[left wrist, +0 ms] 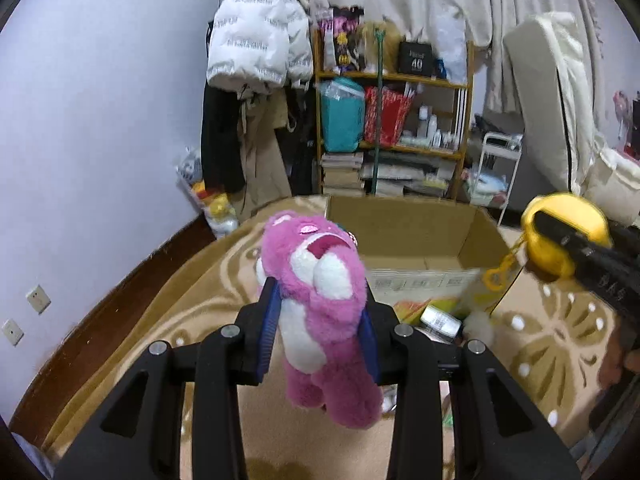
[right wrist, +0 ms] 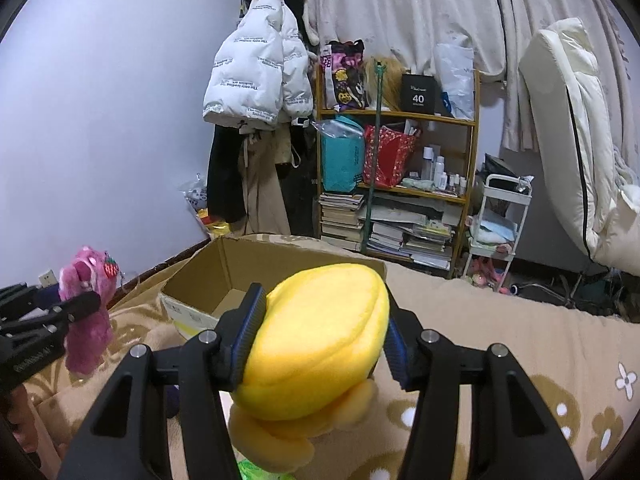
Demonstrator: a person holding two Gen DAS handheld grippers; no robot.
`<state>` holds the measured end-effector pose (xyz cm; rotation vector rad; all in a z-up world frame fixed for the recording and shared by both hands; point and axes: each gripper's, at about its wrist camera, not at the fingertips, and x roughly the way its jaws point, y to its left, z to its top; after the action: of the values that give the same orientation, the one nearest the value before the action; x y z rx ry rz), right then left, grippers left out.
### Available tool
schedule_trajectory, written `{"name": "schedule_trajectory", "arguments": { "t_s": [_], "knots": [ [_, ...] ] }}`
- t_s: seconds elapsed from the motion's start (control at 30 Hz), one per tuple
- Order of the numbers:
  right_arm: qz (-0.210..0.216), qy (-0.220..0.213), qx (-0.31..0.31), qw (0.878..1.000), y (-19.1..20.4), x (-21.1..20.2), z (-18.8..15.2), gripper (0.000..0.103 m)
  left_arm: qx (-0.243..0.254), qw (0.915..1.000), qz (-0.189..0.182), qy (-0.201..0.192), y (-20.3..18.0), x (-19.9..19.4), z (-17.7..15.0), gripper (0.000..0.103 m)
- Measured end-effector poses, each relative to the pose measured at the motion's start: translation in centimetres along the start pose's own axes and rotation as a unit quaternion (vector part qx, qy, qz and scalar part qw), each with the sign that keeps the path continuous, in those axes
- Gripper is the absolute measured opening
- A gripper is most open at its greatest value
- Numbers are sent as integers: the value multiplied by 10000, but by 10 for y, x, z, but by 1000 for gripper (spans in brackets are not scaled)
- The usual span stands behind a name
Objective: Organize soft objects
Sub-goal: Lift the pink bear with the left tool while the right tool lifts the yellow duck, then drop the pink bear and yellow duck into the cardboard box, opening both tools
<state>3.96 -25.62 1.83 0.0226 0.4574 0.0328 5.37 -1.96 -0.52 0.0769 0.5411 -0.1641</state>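
Note:
My left gripper (left wrist: 320, 320) is shut on a pink and white plush bear (left wrist: 320, 304), held in the air above the patterned blanket (left wrist: 200, 320). The bear also shows at the left of the right wrist view (right wrist: 86, 312). My right gripper (right wrist: 320, 328) is shut on a yellow plush toy (right wrist: 316, 340), also held up; it shows at the right of the left wrist view (left wrist: 560, 240) with a yellow clip chain hanging. An open cardboard box (left wrist: 416, 236) stands on the blanket beyond both grippers; its wall also shows in the right wrist view (right wrist: 224, 272).
Small packets and a white bottle (left wrist: 440, 318) lie beside the box. A wooden shelf (left wrist: 394, 128) with bags and books stands at the back, with coats (left wrist: 256, 40) on its left, a white cart (right wrist: 496, 224) and a mattress (right wrist: 572, 140) on its right.

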Motion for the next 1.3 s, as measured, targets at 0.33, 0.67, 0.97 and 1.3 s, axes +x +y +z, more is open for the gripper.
{"name": "schedule_trajectory", "arguments": {
  "t_s": [0.33,0.67,0.97,1.3],
  "knots": [
    [100,-177,170,9996,-15,9,25,58,252,9994,178,-184,-12,20,39,34],
    [42,-262,26,9996,-26,37,51,58,249,9989,111,-391,-22,57,78,34],
    [-49,-37,-45,10000,-27,73,43,60,431,9991,0,-46,-37,99,77,34],
    [134,435,-252,9986,-20,105,13,60,609,9973,-267,312,-50,125,55,34]
  ]
}}
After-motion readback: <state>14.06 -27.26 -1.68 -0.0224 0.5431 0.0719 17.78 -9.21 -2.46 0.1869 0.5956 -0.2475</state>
